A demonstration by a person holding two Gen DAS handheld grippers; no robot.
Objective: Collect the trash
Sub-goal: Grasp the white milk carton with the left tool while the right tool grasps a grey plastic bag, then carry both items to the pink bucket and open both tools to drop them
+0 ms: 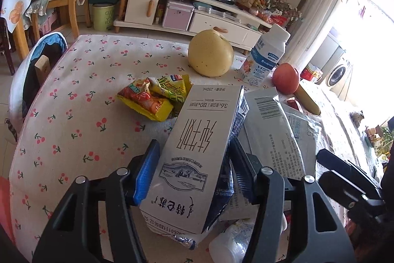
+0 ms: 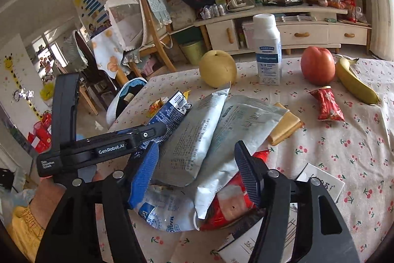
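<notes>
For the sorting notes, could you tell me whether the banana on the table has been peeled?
No, the banana lies whole in its yellow skin on the cherry-print tablecloth, right of the red apple.

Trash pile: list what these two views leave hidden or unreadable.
- Left wrist view: the milk carton between the jaws hides most of the dark blue bag behind it.
- Left wrist view: the clear bottle is cut off by the bottom edge.
- Right wrist view: the silver bags cover the red wrapper, so its print is unreadable.
</notes>
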